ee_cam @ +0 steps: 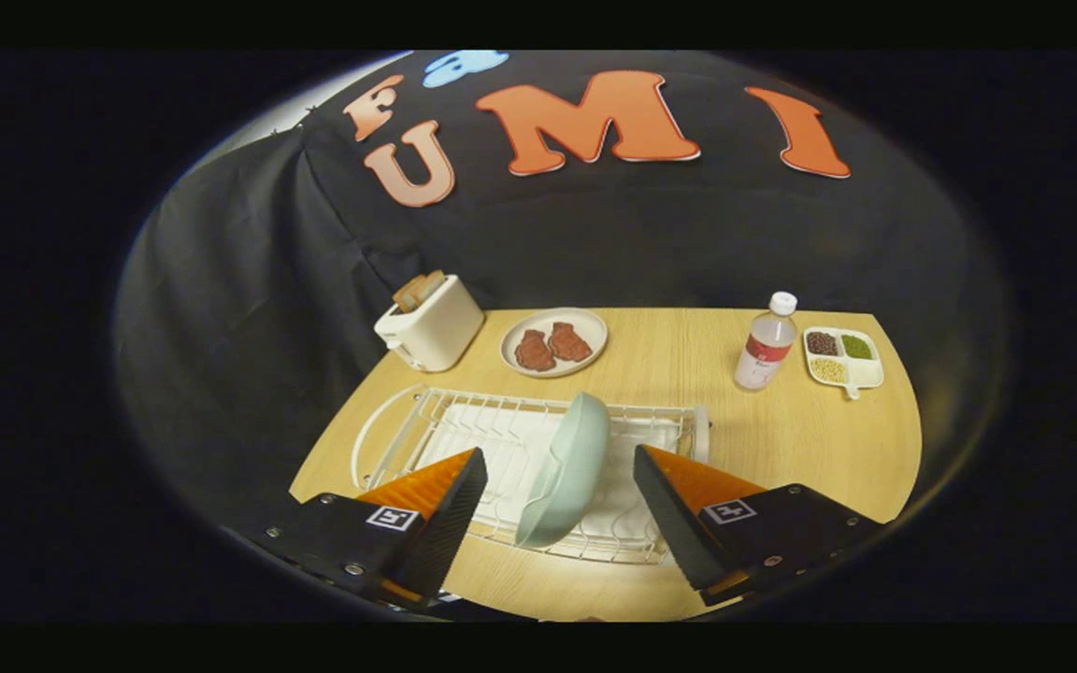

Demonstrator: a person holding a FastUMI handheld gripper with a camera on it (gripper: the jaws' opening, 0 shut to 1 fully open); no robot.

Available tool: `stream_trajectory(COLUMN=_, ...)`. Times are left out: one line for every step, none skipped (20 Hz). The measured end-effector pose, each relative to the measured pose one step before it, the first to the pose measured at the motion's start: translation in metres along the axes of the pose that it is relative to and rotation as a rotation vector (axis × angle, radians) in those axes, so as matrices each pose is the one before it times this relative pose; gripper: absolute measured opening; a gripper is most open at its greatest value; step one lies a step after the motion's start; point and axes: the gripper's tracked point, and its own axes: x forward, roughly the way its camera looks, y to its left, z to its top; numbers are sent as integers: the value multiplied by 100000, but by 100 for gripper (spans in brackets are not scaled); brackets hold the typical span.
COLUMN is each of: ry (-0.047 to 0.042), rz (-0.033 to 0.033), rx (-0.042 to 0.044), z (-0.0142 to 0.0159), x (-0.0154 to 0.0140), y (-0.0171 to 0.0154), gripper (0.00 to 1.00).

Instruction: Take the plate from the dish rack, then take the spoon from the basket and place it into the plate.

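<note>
A pale green plate point(568, 472) stands on edge in a white wire dish rack point(464, 421) on the wooden table point(782, 439). My gripper point(559, 460) hovers above the rack, open, its two fingers on either side of the plate with gaps to it. The left fingertip point(466, 481) and the right fingertip point(658, 477) do not touch the plate. I cannot make out a basket or a spoon.
Beyond the rack stand a white toaster point(431, 325) with bread in it, a plate with two brown patties point(553, 342), a water bottle point(767, 342) and a small divided dish of beans point(842, 357). Black cloth walls close off the back and left.
</note>
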Motion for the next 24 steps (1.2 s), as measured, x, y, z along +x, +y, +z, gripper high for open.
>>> stream_trajectory(ry=4041, rz=-778, rx=331, z=-859, x=792, y=240, gripper=93)
stream_trajectory(ry=3989, rz=-903, rx=213, z=-699, x=503, y=119, gripper=93)
stream_trajectory(ry=3165, rz=-176, rx=-214, z=-520, x=538, y=346, gripper=91)
stream_trajectory(ry=1554, rz=-947, rx=-415, z=-154, x=540, y=198, gripper=88)
stream_trajectory(ry=1164, rz=-1305, rx=-557, z=-114, x=569, y=121, gripper=86)
stream_trajectory(ry=1195, rz=-1420, rx=-286, z=-50, x=472, y=125, gripper=83)
stream_trajectory(ry=1247, rz=-1687, rx=-319, z=-127, x=489, y=279, gripper=80)
stream_trajectory(ry=961, rz=-1524, rx=-750, z=108, x=437, y=246, gripper=78)
stream_trajectory(ry=1833, rz=-1087, rx=-605, z=-121, x=220, y=359, gripper=73)
stream_trajectory(ry=2145, rz=-770, rx=-166, z=-161, x=211, y=397, gripper=69)
stream_trajectory(ry=2239, rz=-1350, rx=225, z=-288, x=160, y=357, gripper=61)
stream_trajectory(ry=1530, rz=-2753, rx=388, z=11, x=252, y=41, gripper=57)
stream_trajectory(ry=1121, rz=-3053, rx=-245, z=69, x=-58, y=85, gripper=55)
stream_trajectory(ry=1031, rz=-2869, rx=-476, z=117, x=54, y=172, gripper=53)
stream_trajectory(ry=693, rz=-2978, rx=-1102, z=69, x=-162, y=164, gripper=51)
stream_trajectory(ry=1212, rz=-3590, rx=-1781, z=31, x=36, y=49, gripper=50)
stream_trajectory(ry=1046, rz=-4532, rx=-2010, z=-92, x=-40, y=-216, gripper=48)
stream_trajectory(ry=1297, rz=-5266, rx=-1832, z=-105, x=-52, y=-476, gripper=44)
stream_trajectory(ry=1356, rz=-4648, rx=-997, z=-229, x=-163, y=-471, gripper=40)
stream_trajectory(ry=1194, rz=-3013, rx=372, z=-96, x=-220, y=-166, gripper=37)
stream_trajectory(ry=-91, rz=-2913, rx=623, z=144, x=-206, y=-290, gripper=34)
stream_trajectory(ry=-1281, rz=-3439, rx=243, z=448, x=-313, y=-545, gripper=31)
stream_trajectory(ry=-2328, rz=-4932, rx=-472, z=663, x=-294, y=-947, gripper=29)
stream_trajectory(ry=-3668, rz=-5694, rx=-1558, z=969, x=-337, y=-1029, gripper=27)
